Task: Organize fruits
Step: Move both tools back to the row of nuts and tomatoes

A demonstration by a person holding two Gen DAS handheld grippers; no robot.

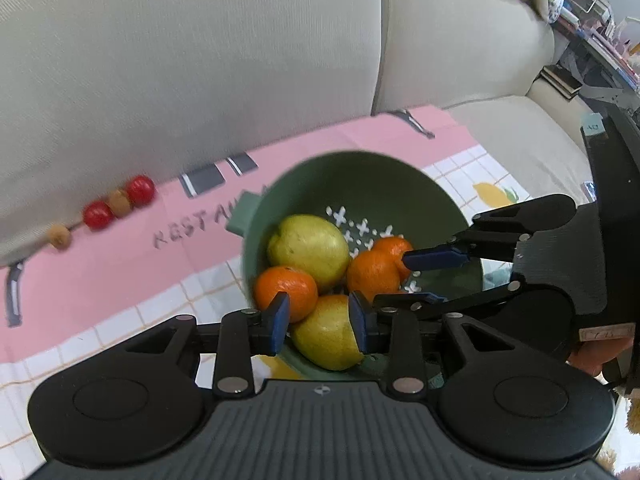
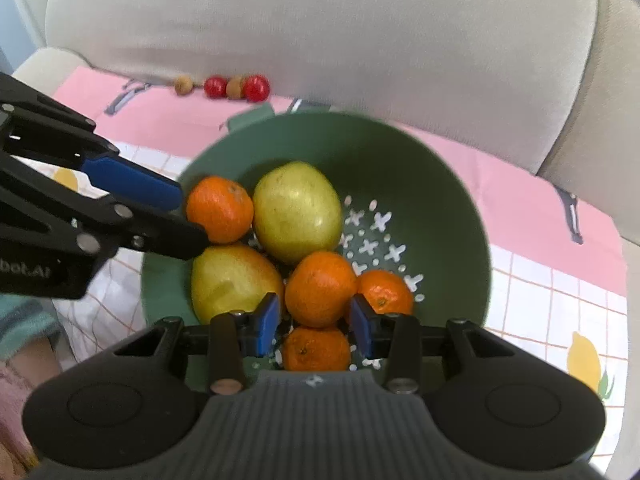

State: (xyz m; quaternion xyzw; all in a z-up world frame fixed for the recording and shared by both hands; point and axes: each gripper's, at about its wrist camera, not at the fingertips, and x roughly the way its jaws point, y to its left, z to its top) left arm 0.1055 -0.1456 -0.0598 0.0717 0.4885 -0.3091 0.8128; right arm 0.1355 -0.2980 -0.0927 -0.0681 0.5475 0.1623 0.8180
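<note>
Both grippers, left point(image 1: 319, 326) and right point(image 2: 315, 325), parted wide over the colander point(image 2: 448, 184); round, firm, slippery orange point(image 2: 320, 288), best pinched across its middle.

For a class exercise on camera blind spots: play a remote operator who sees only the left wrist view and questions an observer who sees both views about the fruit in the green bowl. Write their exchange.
Operator: I count three oranges in the green perforated plastic bowl. Right?
Observer: No, four. The right wrist view shows a fourth round orange at the bowl's near wall, just below the right gripper.
Operator: What do that gripper's jaws line up with?
Observer: They stand open either side of another orange in the middle of the bowl. I cannot tell whether they touch it.
</note>
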